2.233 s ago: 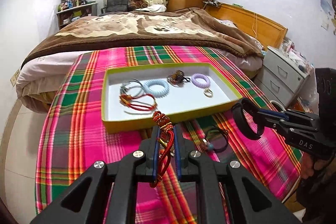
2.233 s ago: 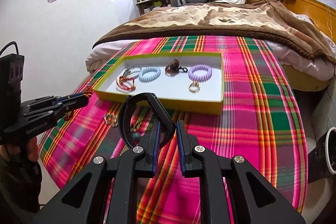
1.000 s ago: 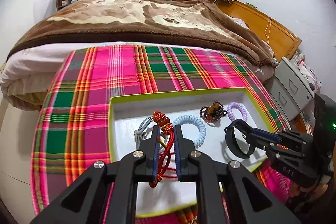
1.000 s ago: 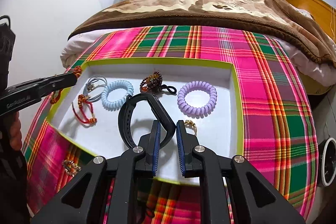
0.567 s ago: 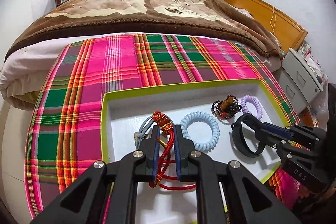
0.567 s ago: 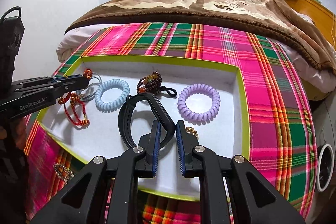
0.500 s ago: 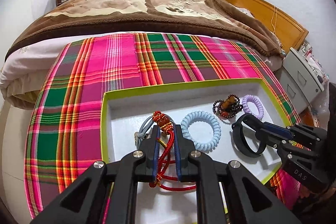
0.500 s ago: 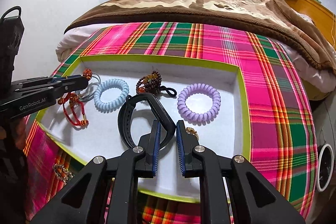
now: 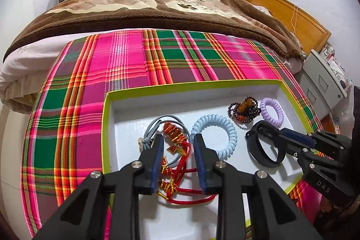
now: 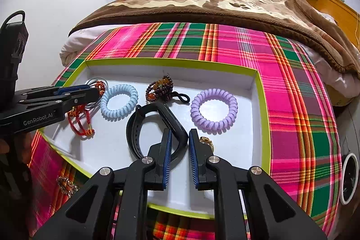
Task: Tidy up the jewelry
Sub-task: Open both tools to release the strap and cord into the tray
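A white tray with a lime-green rim point(image 9: 191, 84) point(image 10: 171, 61) sits on the plaid cloth. My left gripper point(image 9: 177, 137) point(image 10: 94, 91) hangs over the tray's left end. Its jaws are opening, and a red beaded cord bracelet point(image 9: 173, 134) lies loose between them, the pads off it, on top of a grey hair tie point(image 9: 153, 127). A second red cord bracelet point(image 10: 79, 123) lies just below it. My right gripper point(image 10: 180, 132) point(image 9: 276, 134) is shut on a black band point(image 10: 135, 127) point(image 9: 258, 150) held over the tray's middle.
The tray also holds a light blue coil tie point(image 10: 119, 101), a purple coil tie point(image 10: 213, 108), a dark bead bracelet point(image 10: 160, 88) and a gold ring point(image 10: 205, 141). A small trinket point(image 10: 66, 186) lies on the cloth by the tray's near left corner. A bed with a brown blanket point(image 9: 157, 6) is behind.
The left jaws have parted and let go of the red beaded bracelet, which now rests in the tray. The right gripper and its black band have stayed put.
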A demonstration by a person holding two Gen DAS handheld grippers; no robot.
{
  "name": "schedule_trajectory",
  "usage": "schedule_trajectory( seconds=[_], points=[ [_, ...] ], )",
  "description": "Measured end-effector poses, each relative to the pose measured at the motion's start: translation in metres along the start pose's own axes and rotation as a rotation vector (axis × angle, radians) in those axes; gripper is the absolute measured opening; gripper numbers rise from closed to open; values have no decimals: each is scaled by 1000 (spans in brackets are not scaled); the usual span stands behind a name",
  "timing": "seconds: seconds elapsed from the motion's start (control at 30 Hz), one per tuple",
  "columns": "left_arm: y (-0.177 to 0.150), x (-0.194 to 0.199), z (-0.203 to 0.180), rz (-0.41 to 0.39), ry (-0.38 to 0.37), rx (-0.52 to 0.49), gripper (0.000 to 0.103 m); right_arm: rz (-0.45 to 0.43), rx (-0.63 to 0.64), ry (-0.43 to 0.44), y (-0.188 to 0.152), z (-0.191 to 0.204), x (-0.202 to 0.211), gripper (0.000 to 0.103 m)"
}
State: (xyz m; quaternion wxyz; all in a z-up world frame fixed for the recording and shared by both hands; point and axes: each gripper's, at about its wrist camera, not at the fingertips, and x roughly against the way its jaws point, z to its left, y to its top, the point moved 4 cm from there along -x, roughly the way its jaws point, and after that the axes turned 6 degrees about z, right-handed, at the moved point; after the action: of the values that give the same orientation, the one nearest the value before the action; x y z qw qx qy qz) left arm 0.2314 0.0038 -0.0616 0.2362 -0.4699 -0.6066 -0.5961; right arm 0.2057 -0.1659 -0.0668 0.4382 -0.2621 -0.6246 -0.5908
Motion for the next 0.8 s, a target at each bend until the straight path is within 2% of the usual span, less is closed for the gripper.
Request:
schedule_trajectory(
  seconds=[0.3,0.47,0.57,0.63,0.8],
  points=[
    [-1,3,-2,-5,1,-5,29,-10,-4,0,1,0,1,16],
    [-3,7,-6,-12,11,-11,37,-24,-13,-2,1,0,5,17],
    [-5,13,-9,-26,8,-15,40,-37,-21,8,1,-1,9,26],
    [-7,19,-12,-35,15,-18,43,-53,-24,19,-1,-1,13,39],
    [-13,38,-17,-74,1,-11,46,-93,-37,53,-6,1,25,39]
  ],
)
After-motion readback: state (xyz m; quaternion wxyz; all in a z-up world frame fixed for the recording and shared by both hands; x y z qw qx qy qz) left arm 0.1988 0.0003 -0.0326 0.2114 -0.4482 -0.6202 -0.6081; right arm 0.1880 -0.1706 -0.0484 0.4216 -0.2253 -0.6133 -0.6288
